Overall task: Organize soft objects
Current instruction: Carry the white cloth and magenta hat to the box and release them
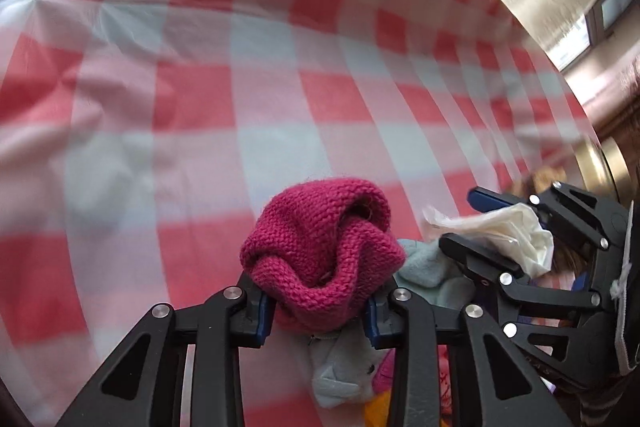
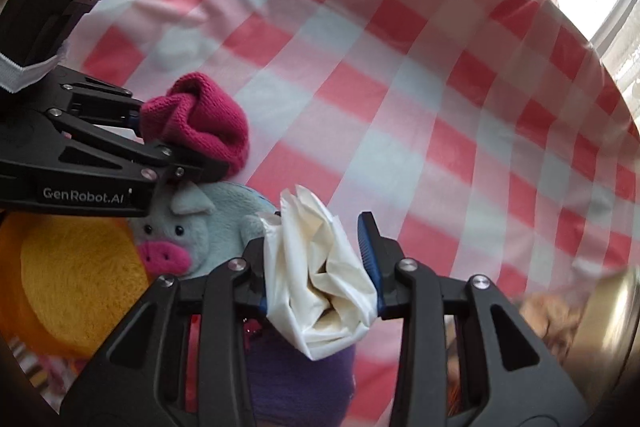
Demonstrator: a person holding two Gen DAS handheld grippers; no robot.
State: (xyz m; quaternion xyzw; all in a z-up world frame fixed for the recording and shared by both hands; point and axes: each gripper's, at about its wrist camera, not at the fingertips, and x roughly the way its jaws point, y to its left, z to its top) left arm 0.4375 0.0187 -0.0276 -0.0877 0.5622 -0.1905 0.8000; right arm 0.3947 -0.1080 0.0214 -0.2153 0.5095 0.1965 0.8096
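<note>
My left gripper [image 1: 318, 301] is shut on a crumpled magenta knitted piece [image 1: 324, 251] and holds it above the table. In the right wrist view the same left gripper [image 2: 160, 143] and knit [image 2: 200, 123] show at the left. My right gripper [image 2: 320, 267] is shut on a crumpled cream-white cloth [image 2: 320, 279]; it also shows in the left wrist view [image 1: 480, 227] with the cloth [image 1: 508, 231]. Below them lies a grey plush pig with a pink snout [image 2: 188, 227], partly hidden by the left gripper; its grey fabric shows under the knit [image 1: 344, 371].
A red-and-white checked tablecloth [image 2: 400, 87] covers the table. A yellow-orange plush [image 2: 72, 275] lies left of the pig and a purple soft item [image 2: 304, 383] lies under my right gripper. A brass-coloured round container [image 2: 600, 327] with something brown inside stands at the right.
</note>
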